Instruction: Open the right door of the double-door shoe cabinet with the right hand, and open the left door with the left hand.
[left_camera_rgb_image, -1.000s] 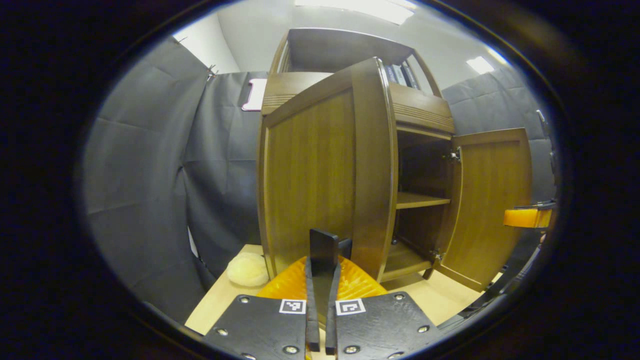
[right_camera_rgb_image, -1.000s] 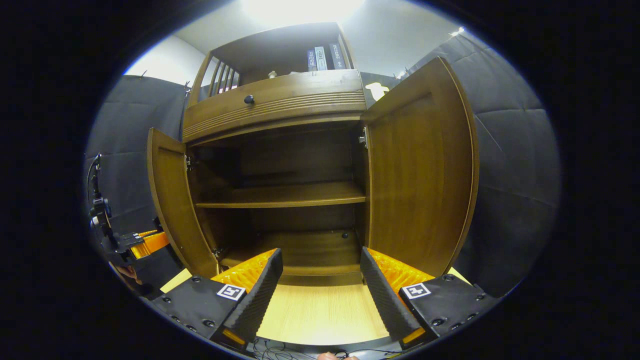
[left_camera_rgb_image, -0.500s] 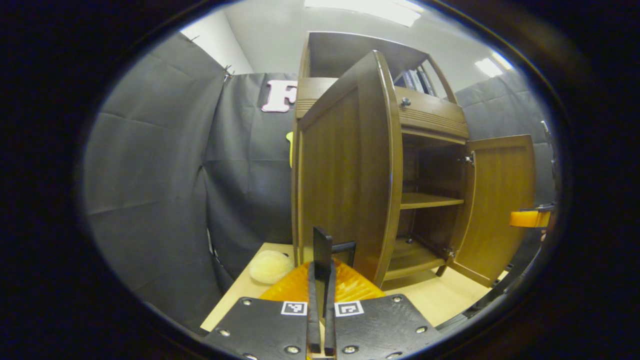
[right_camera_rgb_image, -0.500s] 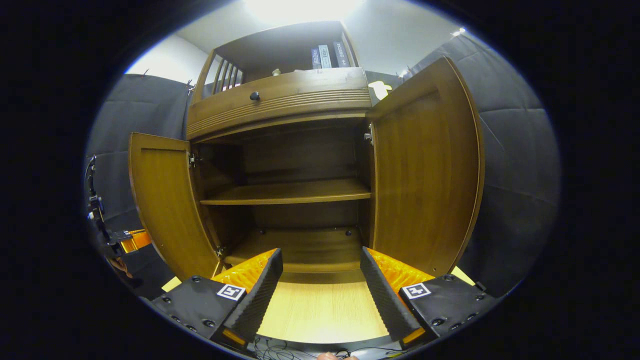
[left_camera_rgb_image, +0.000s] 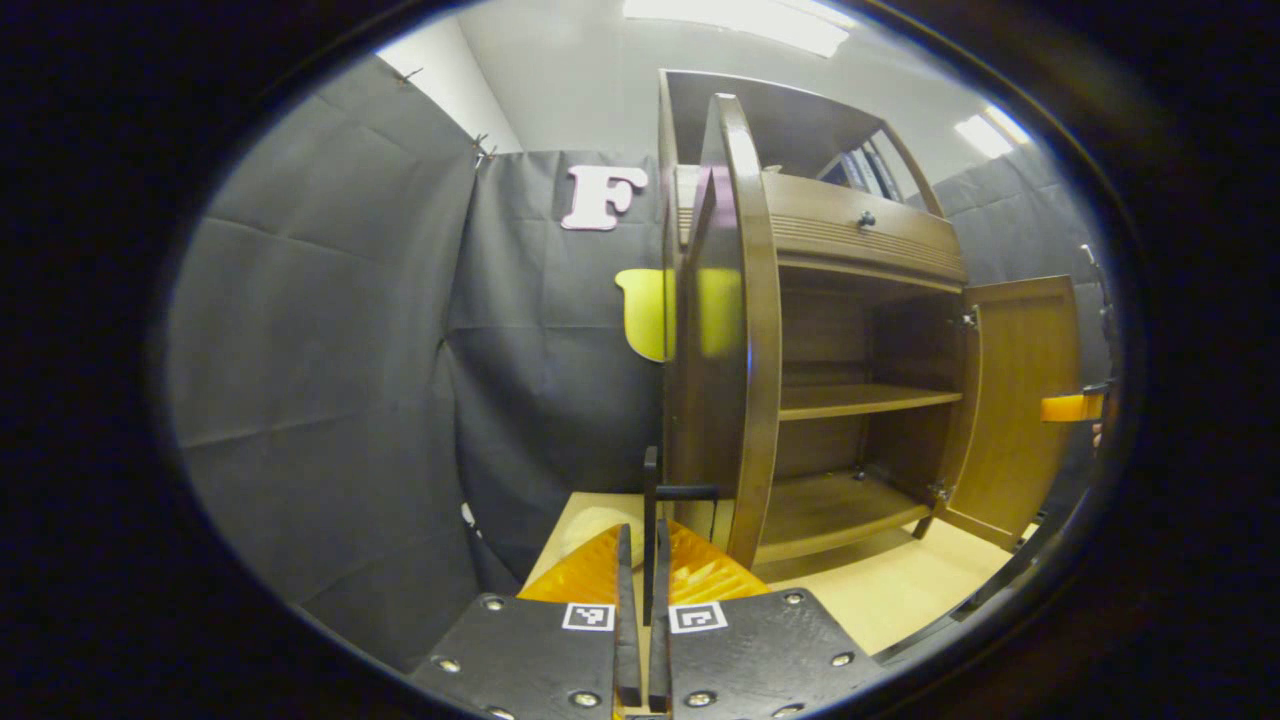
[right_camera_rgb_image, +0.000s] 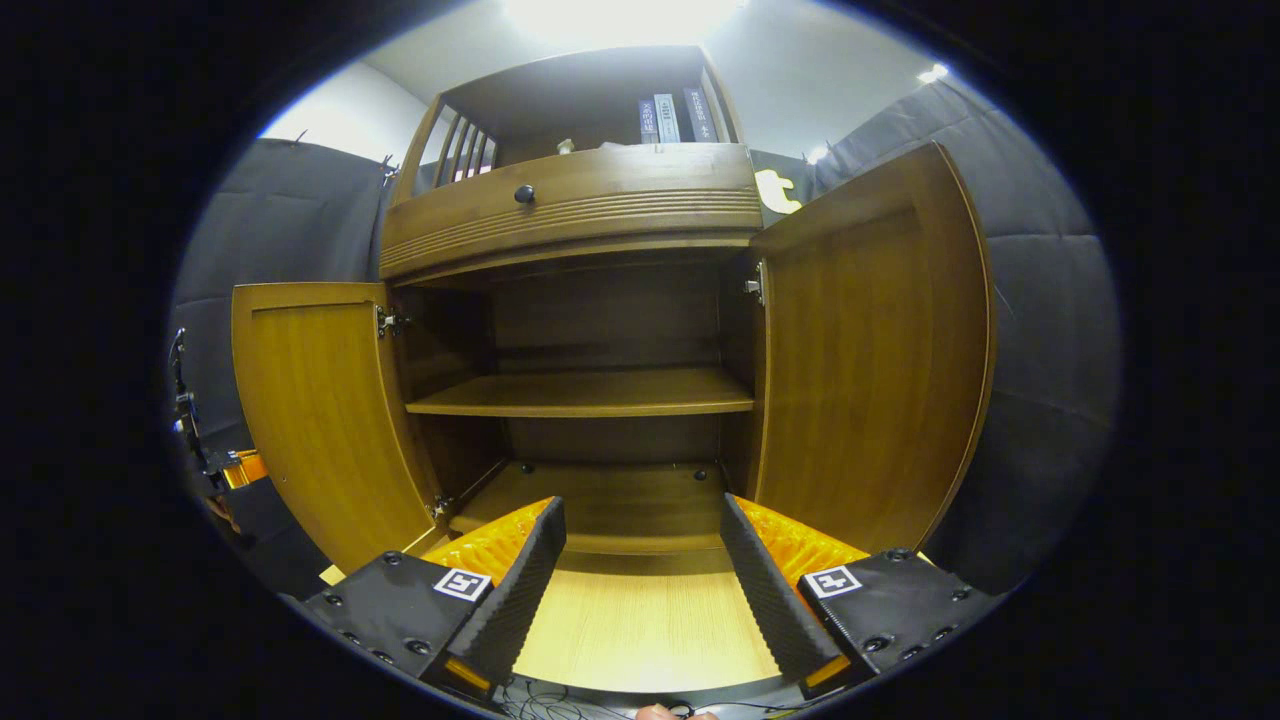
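On the light wooden table (right_camera_rgb_image: 640, 630), the shoe cabinet (right_camera_rgb_image: 580, 200) has both doors swung wide, the left gripper (left_camera_rgb_image: 640, 560) clamped on the left door's handle (left_camera_rgb_image: 680, 492), the right gripper (right_camera_rgb_image: 640, 575) spread apart, holding nothing.

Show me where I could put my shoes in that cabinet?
The middle shelf is bare from side wall to side wall. So is the bottom shelf, between the left door and the right door. It is crowded only at the top, where books stand.
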